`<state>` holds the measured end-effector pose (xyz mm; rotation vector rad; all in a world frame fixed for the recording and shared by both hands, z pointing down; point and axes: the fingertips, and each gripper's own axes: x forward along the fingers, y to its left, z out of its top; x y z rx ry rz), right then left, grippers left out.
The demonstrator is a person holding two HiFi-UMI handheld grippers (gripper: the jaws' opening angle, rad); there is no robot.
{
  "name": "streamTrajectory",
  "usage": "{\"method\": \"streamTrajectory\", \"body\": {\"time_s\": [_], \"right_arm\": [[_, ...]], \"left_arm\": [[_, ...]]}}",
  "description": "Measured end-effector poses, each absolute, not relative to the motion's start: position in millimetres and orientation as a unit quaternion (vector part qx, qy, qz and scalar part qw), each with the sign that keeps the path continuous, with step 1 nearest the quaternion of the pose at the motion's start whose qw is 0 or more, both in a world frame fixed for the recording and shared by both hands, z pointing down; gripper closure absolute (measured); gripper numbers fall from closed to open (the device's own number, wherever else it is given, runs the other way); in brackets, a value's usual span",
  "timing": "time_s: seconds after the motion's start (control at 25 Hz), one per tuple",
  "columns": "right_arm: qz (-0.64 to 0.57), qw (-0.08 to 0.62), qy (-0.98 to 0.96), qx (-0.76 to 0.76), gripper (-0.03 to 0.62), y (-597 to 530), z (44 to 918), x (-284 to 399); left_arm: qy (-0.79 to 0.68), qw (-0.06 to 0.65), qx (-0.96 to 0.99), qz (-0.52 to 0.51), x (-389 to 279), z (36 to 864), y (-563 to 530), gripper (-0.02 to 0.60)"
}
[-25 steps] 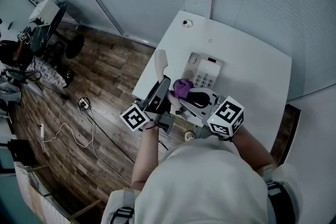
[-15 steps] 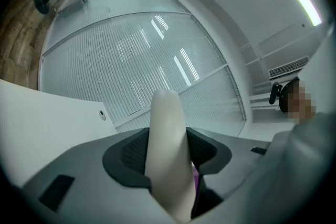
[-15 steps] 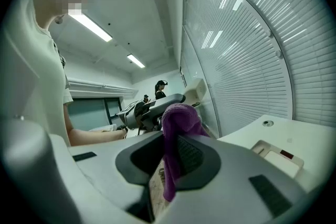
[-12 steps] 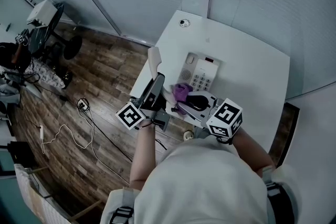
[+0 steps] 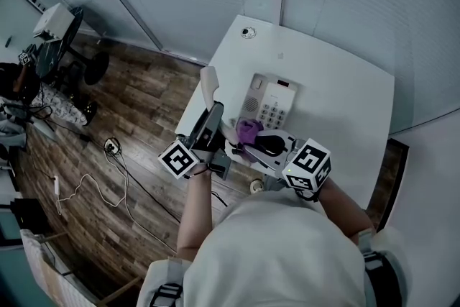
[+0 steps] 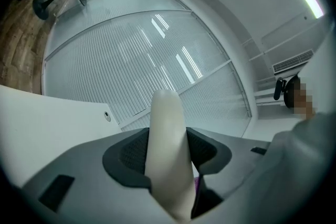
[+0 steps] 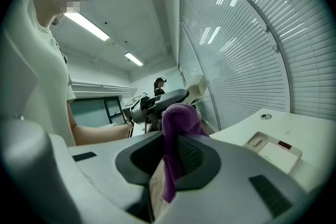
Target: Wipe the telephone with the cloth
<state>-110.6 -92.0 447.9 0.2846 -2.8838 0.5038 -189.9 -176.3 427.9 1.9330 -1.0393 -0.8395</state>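
My left gripper (image 5: 213,124) is shut on the cream handset (image 5: 209,85), which it holds up past the table's left edge. In the left gripper view the handset (image 6: 167,144) stands upright between the jaws of the left gripper (image 6: 167,153). My right gripper (image 5: 253,143) is shut on the purple cloth (image 5: 249,130), which sits against the handset's lower part. In the right gripper view the cloth (image 7: 177,122) hangs from the right gripper (image 7: 176,157), with the handset (image 7: 198,83) just beyond it. The telephone base (image 5: 272,101) rests on the white table (image 5: 345,104).
A round cable grommet (image 5: 248,32) sits at the table's far corner. Glass walls with blinds close off the back. To the left lie wooden floor, loose cables (image 5: 93,180) and an office chair (image 5: 68,47). A person stands far off in the right gripper view.
The cloth and right gripper have slid slightly towards me along the handset. The handset has shifted a little left. Both grips are unchanged.
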Motion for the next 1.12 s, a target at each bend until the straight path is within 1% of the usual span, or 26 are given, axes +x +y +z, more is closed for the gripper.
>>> {"method": "streamTrajectory", "body": {"time_s": [0.16,0.32,0.52,0.72,0.92,1.12], "right_arm": [[0.170,0.104,-0.975,0.101,0.528,-92.3,447.1,-108.0],[0.161,0.112,-0.974,0.117,0.528,-102.6,457.3,-98.6],[0.154,0.117,-0.969,0.156,0.528,-112.3,459.3,-80.7],[0.144,0.121,-0.960,0.207,0.528,-127.1,459.6,-57.4],[0.144,0.108,-0.951,0.252,0.528,-141.1,457.8,-38.5],[0.168,0.071,-0.943,0.279,0.528,-155.6,444.4,-25.2]], "left_arm": [[-0.415,0.387,0.759,-0.320,-189.4,428.6,-180.4,0.359],[-0.428,0.399,0.754,-0.298,-184.9,448.3,-190.9,0.359],[-0.452,0.378,0.769,-0.249,-184.3,462.5,-196.2,0.360],[-0.459,0.389,0.767,-0.222,-174.6,476.8,-204.0,0.359],[-0.461,0.386,0.777,-0.188,-164.5,494.1,-214.5,0.359],[-0.466,0.377,0.790,-0.131,-149.5,511.9,-226.5,0.359]]}}
